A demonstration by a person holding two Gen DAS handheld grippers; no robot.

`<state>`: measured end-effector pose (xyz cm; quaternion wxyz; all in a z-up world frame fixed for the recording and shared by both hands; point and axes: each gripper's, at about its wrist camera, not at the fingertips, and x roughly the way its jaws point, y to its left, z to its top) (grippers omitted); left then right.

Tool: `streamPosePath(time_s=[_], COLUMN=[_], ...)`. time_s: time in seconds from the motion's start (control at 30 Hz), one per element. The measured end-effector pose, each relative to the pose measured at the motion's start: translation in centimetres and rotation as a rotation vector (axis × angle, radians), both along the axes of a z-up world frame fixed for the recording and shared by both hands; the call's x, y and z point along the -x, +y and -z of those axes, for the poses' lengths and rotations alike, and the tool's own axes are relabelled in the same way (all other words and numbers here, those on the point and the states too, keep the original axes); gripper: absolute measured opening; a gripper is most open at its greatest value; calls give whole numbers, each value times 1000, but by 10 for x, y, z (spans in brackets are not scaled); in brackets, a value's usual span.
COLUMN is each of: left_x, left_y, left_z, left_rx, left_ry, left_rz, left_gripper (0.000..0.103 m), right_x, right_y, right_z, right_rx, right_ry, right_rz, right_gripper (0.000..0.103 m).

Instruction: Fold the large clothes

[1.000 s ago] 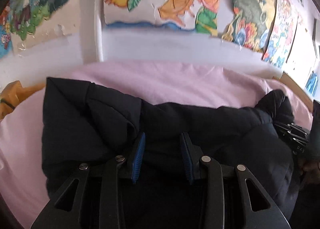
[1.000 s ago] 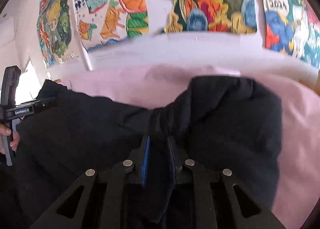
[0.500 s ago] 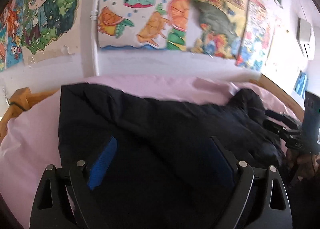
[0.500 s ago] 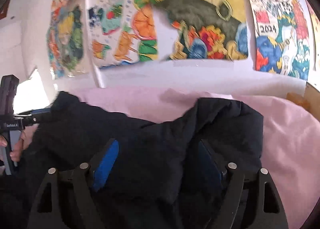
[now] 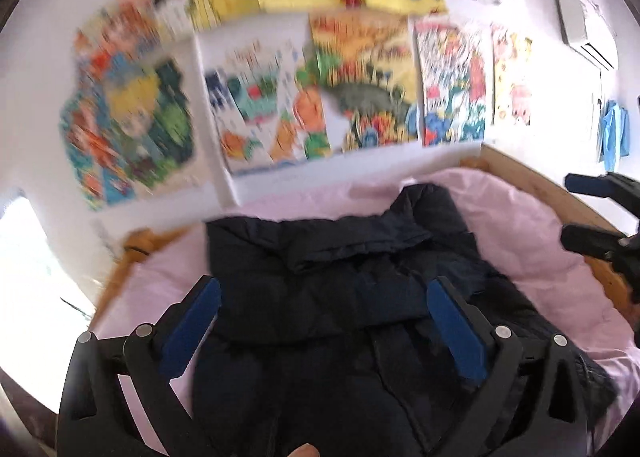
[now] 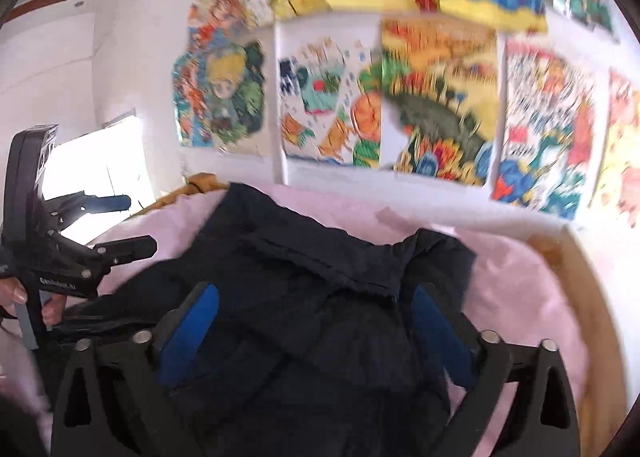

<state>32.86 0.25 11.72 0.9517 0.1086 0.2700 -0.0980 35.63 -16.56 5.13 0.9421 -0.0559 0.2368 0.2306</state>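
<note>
A large dark navy padded jacket lies folded over on a pink sheet; it also shows in the right wrist view. My left gripper is open and empty, raised above the jacket's near part. My right gripper is open and empty, also above the jacket. The right gripper shows at the right edge of the left wrist view. The left gripper shows at the left edge of the right wrist view, open.
The pink sheet covers a bed with a wooden frame along the right side. A white wall with several colourful posters stands just behind the bed. A bright window is at the left. An air conditioner hangs top right.
Both grippers let go of the jacket, opened wide, and lifted back and up. The jacket now lies folded on the sheet.
</note>
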Motion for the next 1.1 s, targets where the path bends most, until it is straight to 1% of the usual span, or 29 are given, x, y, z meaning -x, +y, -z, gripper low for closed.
streamPosePath(time_s=[0.07,0.13,0.17,0.27,0.37,0.47,0.53,0.6,0.67,0.73,0.83,0.93,1.0,1.1], left_x=[37,65,86,122,147,159,161,165,163,160,159,159,156,153], left_y=[-9,-14,-15,-16,-14,-9,-3,-1,2,6,11,13,13,14], left_z=[-23,-39,-49,-66,-72,-64,-49,-34,-10,8,32,50,67,84], left_rx=[-9,-5,6,18,19,22,29,20,-10,-17,-9,-38,-73,-76], left_ry=[-4,-15,-35,-83,-100,-75,-54,-49,-47,-33,20,50,92,152], left_rz=[11,22,25,22,23,3,-4,6,26,35,58,75,81,102], left_gripper=[102,102,102,102,102,102,102,102,102,102,102,102,102,102], right_x=[43,78,95,141,177,203,215,222,224,224,223,221,217,215], right_y=[-3,-7,-9,-15,-18,-18,-17,-13,-8,-1,8,15,19,28], right_z=[-28,-46,-53,-65,-69,-64,-57,-43,-25,-4,27,57,75,99], right_rx=[-16,-18,-21,-46,-62,-32,-8,23,50,94,156,211,241,322], right_ry=[-9,-8,-16,-44,-72,-104,-105,-83,-49,-7,31,58,95,138], right_rz=[14,37,46,55,72,91,95,92,66,40,-1,-26,-41,-62], right_gripper=[103,103,103,103,103,103,103,103,103,103,103,103,103,103])
